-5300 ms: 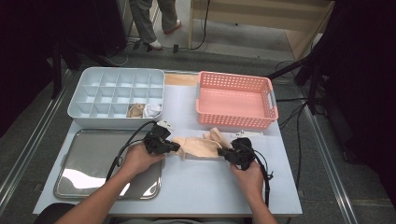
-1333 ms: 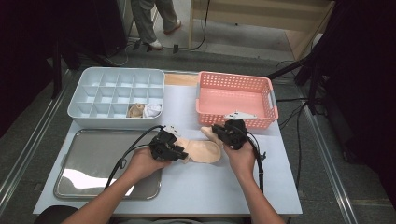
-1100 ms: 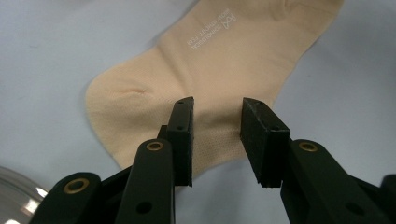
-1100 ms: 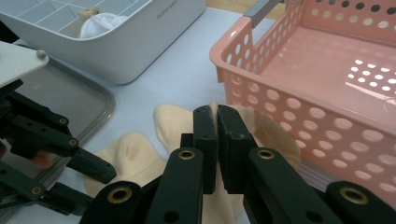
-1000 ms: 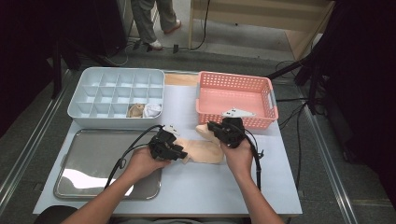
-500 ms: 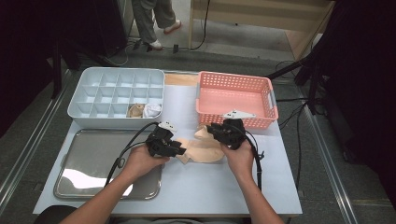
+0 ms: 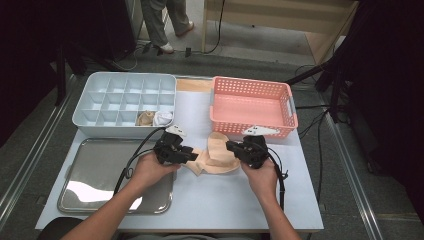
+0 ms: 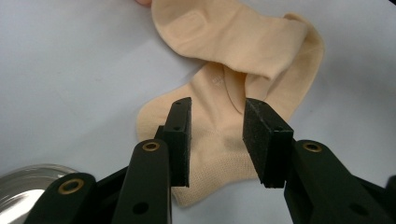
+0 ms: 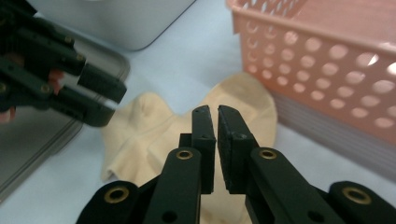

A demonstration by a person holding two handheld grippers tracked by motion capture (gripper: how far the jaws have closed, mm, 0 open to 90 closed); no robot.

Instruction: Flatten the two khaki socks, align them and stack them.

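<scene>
A tan sock [image 7: 216, 155] lay folded on the white table [image 7: 235, 200], just in front of the pink basket [image 7: 252, 102] and between the two grippers. One part of the sock was laid over the other, so it looked bent in the middle.

The left gripper [image 8: 217, 133] sat over the sock's near end. Its jaws stood partly apart, one on each side, with the sock lying between them, and the pads did not press on it. A shiny metal tray [image 7: 100, 175] lay just beside that hand.

The right gripper [image 9: 217, 121] hovered over the other end of the sock. Its jaws had just been closing and were almost together. I could see nothing between them.

Behind the tray stood a pale blue box [image 7: 125, 100] with many little sections. Two small rolled things [image 7: 154, 118] sat in its front row.
</scene>
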